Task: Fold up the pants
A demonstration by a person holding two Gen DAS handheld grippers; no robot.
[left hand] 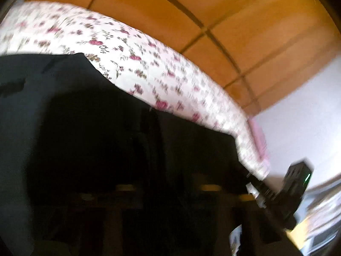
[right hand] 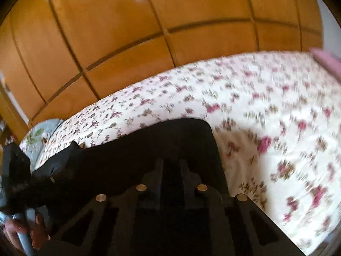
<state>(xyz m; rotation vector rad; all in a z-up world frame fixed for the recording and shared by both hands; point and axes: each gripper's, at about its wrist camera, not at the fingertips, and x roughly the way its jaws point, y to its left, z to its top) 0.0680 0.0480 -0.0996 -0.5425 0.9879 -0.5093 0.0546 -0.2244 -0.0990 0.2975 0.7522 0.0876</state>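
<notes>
In the right wrist view, at the far left edge, the left tongs (right hand: pixel 15 170) appear as a dark blurred body, and below them a hand (right hand: pixel 27 228) holds a grey handle. The black pants (right hand: pixel 136 149) run from these tongs to the right across the lower middle of the picture. The cloth hangs above the bed (right hand: pixel 266 98), which has a white cover with small pink and red flowers. The right edge of the pants is straight and ends beside a soft shadow on the cover. The right tongs (right hand: pixel 170 170) stand in the lower middle, and their two fingers (right hand: pixel 157 168) are close together with the dark cloth between them, so they pinch the pants. A grey cushion with a green leaf print (right hand: pixel 40 134) lies at the left end of the bed, and a pink object (right hand: pixel 326 60) lies at the far right corner. Behind the bed stands a wooden wardrobe (right hand: pixel 132 34) with dark lines between its panels.

In the left wrist view the pants (left hand: pixel 96 138) fill the left and lower part and cover the left tongs fully, so I cannot tell if these are spread or pressed together. The other device (left hand: pixel 292 194) shows at the lower right, blurred, with a small green light. A white wall (left hand: pixel 302 115) is at the right.
</notes>
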